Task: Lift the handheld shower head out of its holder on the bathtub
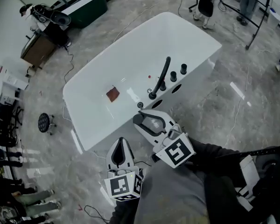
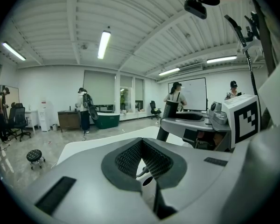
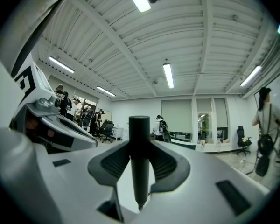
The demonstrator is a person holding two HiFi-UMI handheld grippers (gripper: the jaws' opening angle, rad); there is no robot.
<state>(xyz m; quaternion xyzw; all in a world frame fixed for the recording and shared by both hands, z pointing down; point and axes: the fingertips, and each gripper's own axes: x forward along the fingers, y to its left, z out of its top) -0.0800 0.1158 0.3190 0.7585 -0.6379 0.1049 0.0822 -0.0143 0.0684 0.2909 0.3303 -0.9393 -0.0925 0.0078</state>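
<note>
Fingers (image 3: 113,164) of the right gripper (image 3: 140,146) are clamped on the slim black cylindrical handheld shower head (image 3: 139,171). It stands upright on the near long edge of the white bathtub (image 1: 203,42), beside a curved black spout (image 1: 167,66). The left gripper (image 2: 140,141) is just beside, its fingers (image 2: 128,160) together and empty.

Ceiling tubes (image 2: 104,44) light the hall brightly and evenly, glinting off the white bathtub (image 1: 196,34) and polished floor (image 1: 237,90), as fisheye lenses bend and blacken both gripper views' corners.
</note>
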